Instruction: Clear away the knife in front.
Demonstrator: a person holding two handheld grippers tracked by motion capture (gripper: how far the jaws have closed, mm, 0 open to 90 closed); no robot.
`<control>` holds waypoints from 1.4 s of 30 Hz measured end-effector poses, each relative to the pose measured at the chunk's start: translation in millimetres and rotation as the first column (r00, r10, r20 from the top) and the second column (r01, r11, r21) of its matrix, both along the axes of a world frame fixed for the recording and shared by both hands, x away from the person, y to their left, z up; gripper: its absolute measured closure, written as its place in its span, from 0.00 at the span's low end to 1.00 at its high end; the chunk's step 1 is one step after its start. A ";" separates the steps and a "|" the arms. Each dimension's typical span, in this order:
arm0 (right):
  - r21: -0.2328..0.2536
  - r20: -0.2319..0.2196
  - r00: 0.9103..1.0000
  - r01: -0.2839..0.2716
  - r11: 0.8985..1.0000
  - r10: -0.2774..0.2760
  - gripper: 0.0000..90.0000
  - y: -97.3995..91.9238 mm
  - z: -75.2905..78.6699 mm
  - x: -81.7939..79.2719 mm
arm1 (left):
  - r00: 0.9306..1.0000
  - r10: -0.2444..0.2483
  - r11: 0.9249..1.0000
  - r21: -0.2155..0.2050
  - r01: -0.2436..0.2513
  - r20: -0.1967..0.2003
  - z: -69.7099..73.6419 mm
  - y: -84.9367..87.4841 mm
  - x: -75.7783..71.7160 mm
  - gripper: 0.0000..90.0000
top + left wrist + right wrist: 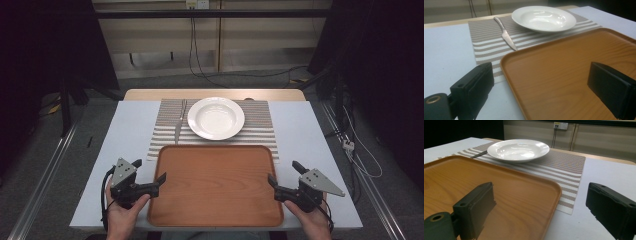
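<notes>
A bare brown wooden tray (215, 185) lies at the table's near edge. My left gripper (149, 171) is at the tray's left edge, held in a hand. It is open: one jaw hangs over the table and the other over the tray (564, 62), with the rim between them and nothing gripped. My right gripper (282, 171) mirrors it at the right edge. Its jaws are also open, straddling the tray's (461, 177) rim without touching it. In each gripper view, the left gripper (541, 92) and right gripper (542, 212) show wide gaps.
Beyond the tray a striped placemat (260, 125) carries a white deep plate (216, 118) and, left of it, a metal knife (180, 125). The plate (544, 18) and knife (505, 35) lie close together. White tabletop (310, 135) flanks the mat on both sides.
</notes>
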State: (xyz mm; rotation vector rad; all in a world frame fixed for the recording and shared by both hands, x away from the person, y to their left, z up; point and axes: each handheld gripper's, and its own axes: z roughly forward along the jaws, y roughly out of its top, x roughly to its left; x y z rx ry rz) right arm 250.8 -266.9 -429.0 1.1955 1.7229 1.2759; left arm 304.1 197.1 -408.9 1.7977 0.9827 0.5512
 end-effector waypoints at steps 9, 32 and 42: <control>-0.004 -0.004 1.000 -0.002 1.000 0.002 0.09 0.8 -0.6 1.1 | 1.000 -0.028 0.999 0.021 0.028 -0.004 6.7 -6.5 8.0 0.09; -0.011 -0.002 1.000 -0.005 1.000 0.005 0.09 2.5 -0.2 3.4 | 0.996 -0.038 0.999 0.022 0.040 -0.076 36.9 -24.8 72.6 0.10; -0.008 -0.008 1.000 0.001 1.000 -0.001 0.09 1.0 -0.5 2.4 | 0.995 -0.020 0.999 0.034 0.024 -0.099 43.3 -35.5 107.0 0.08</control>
